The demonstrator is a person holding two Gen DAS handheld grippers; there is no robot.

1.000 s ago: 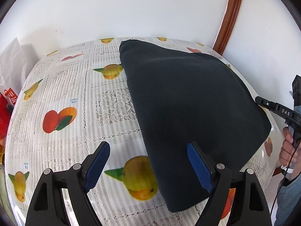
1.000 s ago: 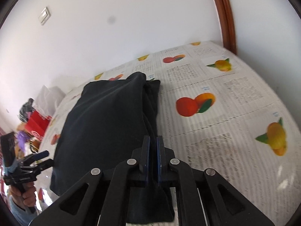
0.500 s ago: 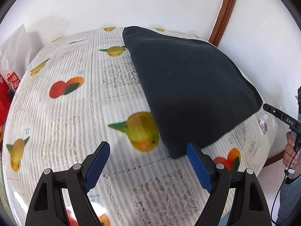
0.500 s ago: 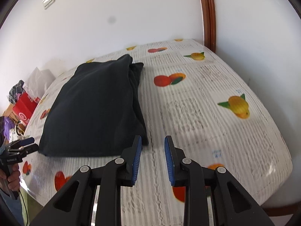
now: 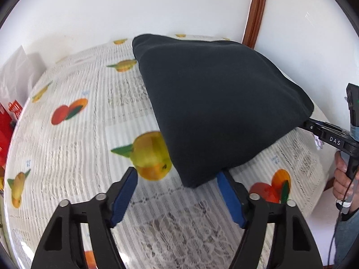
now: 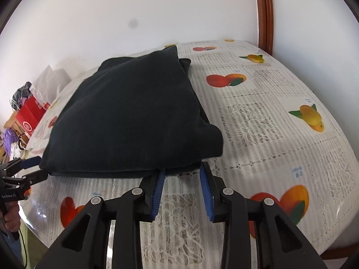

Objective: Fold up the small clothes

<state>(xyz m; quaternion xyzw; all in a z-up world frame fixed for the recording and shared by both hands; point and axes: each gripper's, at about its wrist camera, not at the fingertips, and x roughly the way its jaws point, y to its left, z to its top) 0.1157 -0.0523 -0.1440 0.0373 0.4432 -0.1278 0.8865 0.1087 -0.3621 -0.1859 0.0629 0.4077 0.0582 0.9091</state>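
Both grippers have come back in toward the folded dark garment (image 5: 215,103) after standing clear of it half a second ago. Nearest the lens in the left wrist view, the left gripper (image 5: 177,174) has just been narrowing its jaws; they stand partly apart, with the near corner of the garment reaching in between the blue pads (image 5: 228,192), but the pads do not press on the cloth. In the right wrist view the right gripper (image 6: 181,170) has just been widening from a pinched state a second ago; its jaws now stand a modest way apart, their tips right at the near edge of the garment, gripping nothing.

Just beyond both sets of fingertips the garment lies flat as a thick folded bundle on the fruit-print tablecloth (image 6: 258,121), stretching away from the tools toward the wall. A printed pear (image 5: 150,154) sits just ahead of the left gripper's left finger, partly under the cloth's edge. Far to the left of the right gripper a red bag (image 6: 30,114) stands beside the table, and a white wall (image 6: 157,11) closes the scene.
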